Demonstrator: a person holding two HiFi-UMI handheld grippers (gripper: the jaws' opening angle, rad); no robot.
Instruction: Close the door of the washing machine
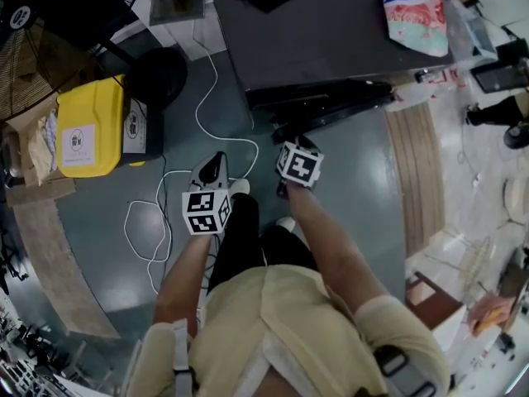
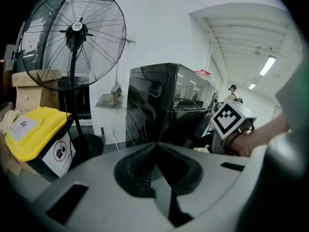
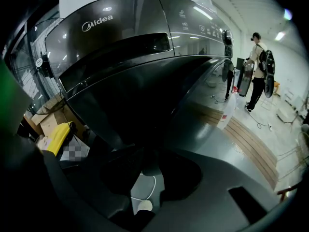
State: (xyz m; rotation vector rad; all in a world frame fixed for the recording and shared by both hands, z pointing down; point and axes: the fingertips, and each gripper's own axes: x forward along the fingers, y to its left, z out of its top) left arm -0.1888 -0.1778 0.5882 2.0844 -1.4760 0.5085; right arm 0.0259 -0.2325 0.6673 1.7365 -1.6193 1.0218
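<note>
The dark grey washing machine [image 1: 331, 31] stands ahead of me, and its front fills the right gripper view [image 3: 135, 28]. Its black door [image 1: 326, 104] hangs open toward me, a big curved panel [image 3: 193, 100]. My right gripper [image 1: 291, 141] points down at the door's near edge; its jaws [image 3: 145, 153] stand slightly apart with nothing between them. Whether they touch the door I cannot tell. My left gripper [image 1: 216, 162] hangs over the floor left of the door. Its jaws [image 2: 155, 146] meet at the tips and hold nothing.
A yellow bin [image 1: 91, 126] and a standing fan [image 2: 72, 37] are at the left. A white cable [image 1: 157, 222] loops over the floor by my feet. A red and white bag [image 1: 413, 11] lies on the machine. Wooden boards [image 1: 417, 172] run along the right, where a person [image 3: 258, 66] stands.
</note>
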